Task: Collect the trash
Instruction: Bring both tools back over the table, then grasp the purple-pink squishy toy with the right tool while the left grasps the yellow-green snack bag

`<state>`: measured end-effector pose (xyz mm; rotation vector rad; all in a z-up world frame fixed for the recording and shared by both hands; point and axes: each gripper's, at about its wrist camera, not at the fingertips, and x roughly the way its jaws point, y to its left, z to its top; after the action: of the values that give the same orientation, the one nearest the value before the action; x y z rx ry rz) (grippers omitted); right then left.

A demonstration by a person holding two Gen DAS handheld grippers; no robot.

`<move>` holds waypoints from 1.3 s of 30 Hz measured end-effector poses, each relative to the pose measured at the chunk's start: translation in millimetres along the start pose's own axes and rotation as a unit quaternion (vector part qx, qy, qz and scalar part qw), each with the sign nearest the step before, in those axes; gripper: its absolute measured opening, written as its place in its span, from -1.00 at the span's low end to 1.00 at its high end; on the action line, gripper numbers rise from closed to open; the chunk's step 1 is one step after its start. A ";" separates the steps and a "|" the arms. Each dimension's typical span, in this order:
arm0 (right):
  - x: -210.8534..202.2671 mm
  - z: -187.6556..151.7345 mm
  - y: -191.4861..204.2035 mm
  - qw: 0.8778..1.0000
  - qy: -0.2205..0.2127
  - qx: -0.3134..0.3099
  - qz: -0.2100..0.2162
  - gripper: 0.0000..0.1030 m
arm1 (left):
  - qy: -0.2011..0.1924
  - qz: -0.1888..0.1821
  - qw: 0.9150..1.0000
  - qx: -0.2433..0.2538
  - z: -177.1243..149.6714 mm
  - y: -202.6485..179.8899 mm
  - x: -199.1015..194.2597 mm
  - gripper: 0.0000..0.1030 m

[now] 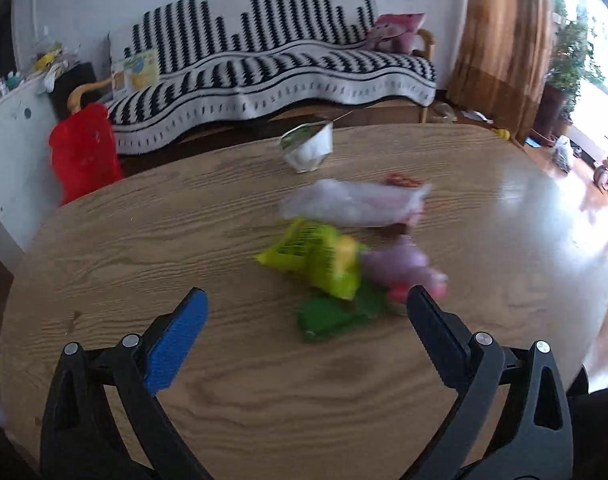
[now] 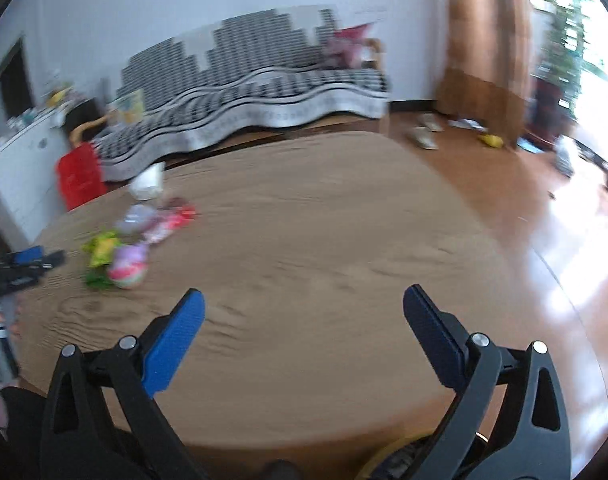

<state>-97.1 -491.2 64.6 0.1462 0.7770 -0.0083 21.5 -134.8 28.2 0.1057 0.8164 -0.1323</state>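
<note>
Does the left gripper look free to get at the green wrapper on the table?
Probably yes. The left gripper is open and empty, and the green wrapper lies on the table just ahead between its fingers, nothing in between. Pink trash touches its far side.

A table (image 1: 144, 240) fills the foreground, with a sofa (image 1: 272, 76) behind it against the wall. On the table a cup (image 1: 309, 148) stands near the far edge; nearer lies a wrapper (image 1: 351, 202), and before that a heap of wrappers (image 1: 331, 268). A bag (image 1: 84, 152) stands left of the table, before a cabinet (image 1: 12, 152). A curtain (image 1: 499, 40) hangs right of the sofa.
</note>
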 end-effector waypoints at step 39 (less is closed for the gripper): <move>169.2 17.2 224.0 0.980 0.096 -0.136 0.112 0.02 | 0.013 -0.110 0.994 -0.022 19.8 37.2 73.8 -0.15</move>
<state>49.4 -263.9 -12.8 -0.0270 0.9425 0.3292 91.6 -106.6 -10.7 -0.0246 0.8557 -0.3206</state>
